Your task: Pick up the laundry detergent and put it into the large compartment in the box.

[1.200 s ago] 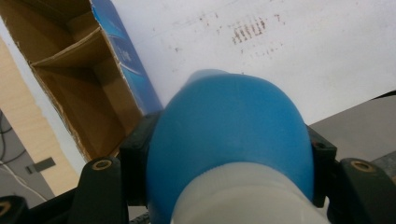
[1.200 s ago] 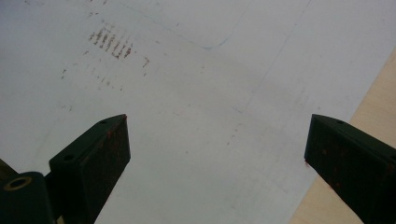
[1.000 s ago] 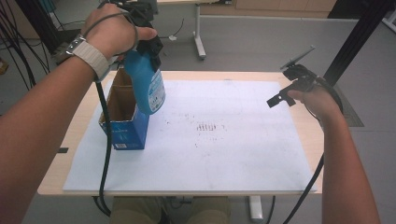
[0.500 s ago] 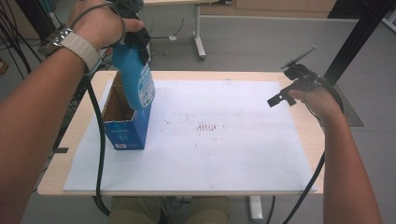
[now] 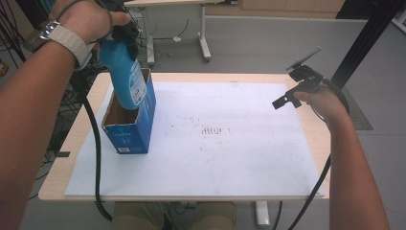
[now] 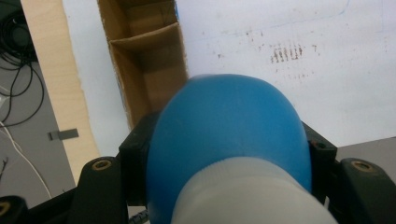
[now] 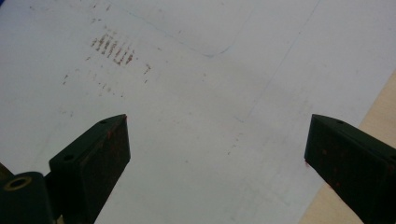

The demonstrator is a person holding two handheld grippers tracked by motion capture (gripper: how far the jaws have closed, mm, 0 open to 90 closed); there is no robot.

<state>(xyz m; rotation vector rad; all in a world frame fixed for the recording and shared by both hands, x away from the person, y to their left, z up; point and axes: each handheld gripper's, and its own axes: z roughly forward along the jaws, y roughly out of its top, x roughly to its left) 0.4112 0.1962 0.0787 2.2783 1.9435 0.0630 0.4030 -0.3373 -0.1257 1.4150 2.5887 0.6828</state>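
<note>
Left tongs (image 5: 125,34) are clamped on the blue bottle (image 5: 125,79) near its white cap, its lower end hanging inside the open cardboard box (image 5: 131,132) below. Right tongs (image 7: 217,154) are wide open (nothing between them), well apart over the white sheet (image 5: 239,158) on the surface.

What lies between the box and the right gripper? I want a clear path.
Only bare white sheet with faint marks, between box and right gripper, per the high view.

text: none legible | blue bottle (image 5: 125,72) label: blurred | blue box (image 5: 137,123) print: too small
</note>
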